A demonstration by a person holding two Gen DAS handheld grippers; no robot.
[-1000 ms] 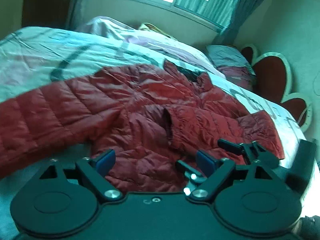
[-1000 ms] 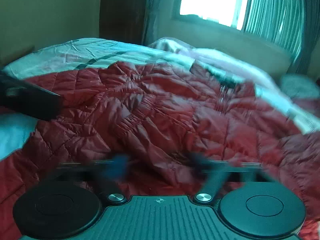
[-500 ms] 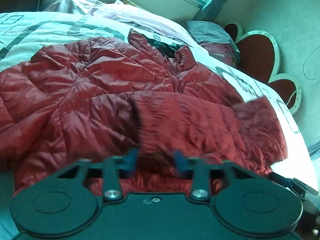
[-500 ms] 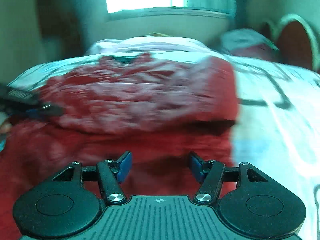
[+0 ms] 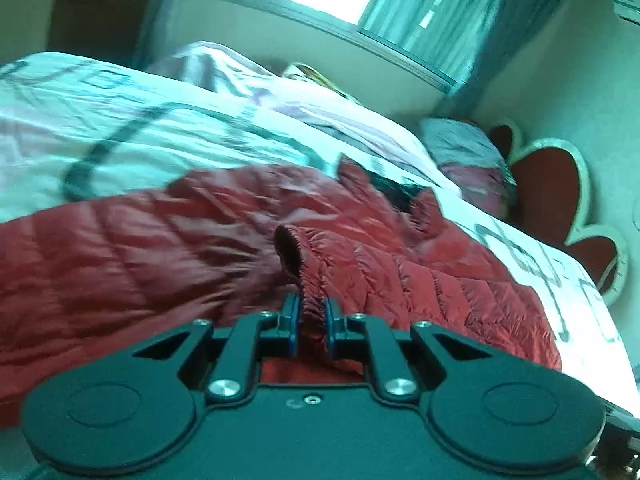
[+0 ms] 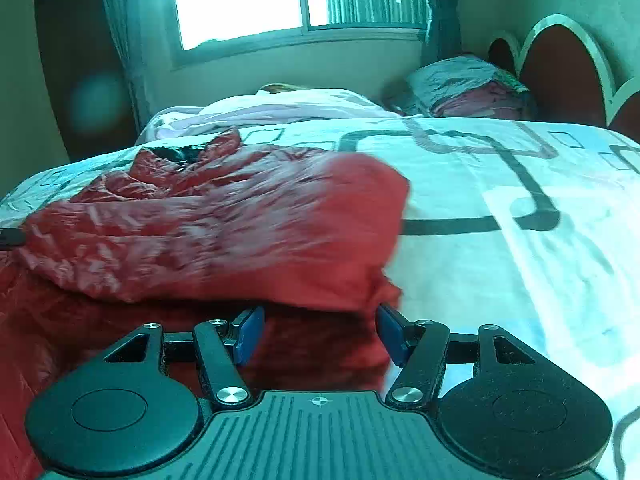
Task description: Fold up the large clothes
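My left tool (image 5: 311, 313) is clamped on the cuff (image 5: 291, 249) of the red jacket (image 5: 168, 240), which lies on the bed (image 6: 500, 184). My right tool (image 6: 318, 334) stands apart, empty, just beside the jacket's hem. One sleeve lies across the jacket's chest; I judge most of the folding remains.

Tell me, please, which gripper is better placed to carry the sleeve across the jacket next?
Left. The left gripper is shut on the sleeve at its cuff, so it can probably draw it over. The right gripper is open, with the jacket only lying between its fingers.
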